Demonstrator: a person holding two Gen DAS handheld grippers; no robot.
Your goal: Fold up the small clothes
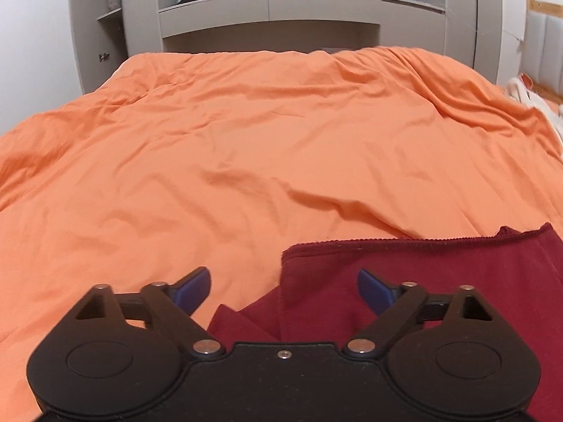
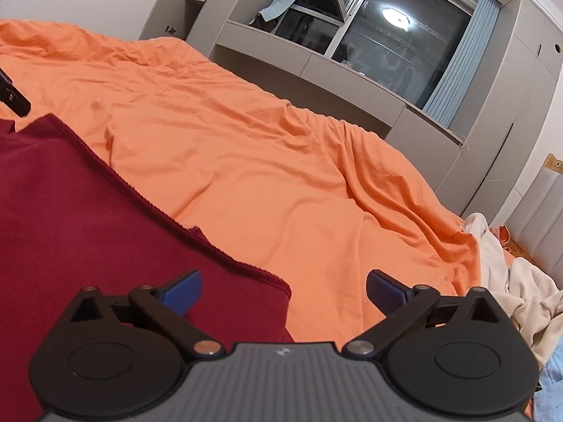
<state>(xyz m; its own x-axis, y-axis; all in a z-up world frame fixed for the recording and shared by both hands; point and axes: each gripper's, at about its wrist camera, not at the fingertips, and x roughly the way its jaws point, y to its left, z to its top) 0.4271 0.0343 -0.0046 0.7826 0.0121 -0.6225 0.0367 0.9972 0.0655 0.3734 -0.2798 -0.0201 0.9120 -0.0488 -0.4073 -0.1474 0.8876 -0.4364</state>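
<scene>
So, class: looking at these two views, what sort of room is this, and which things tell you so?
Most likely a bedroom: a bed under an orange cover, built-in grey cupboards below a curtained window, and a dark red garment laid out for folding.

Left wrist view sits low and level over the bed, facing the grey wall unit. Right wrist view is rolled, looking toward the window. Both share the red garment close below.
</scene>
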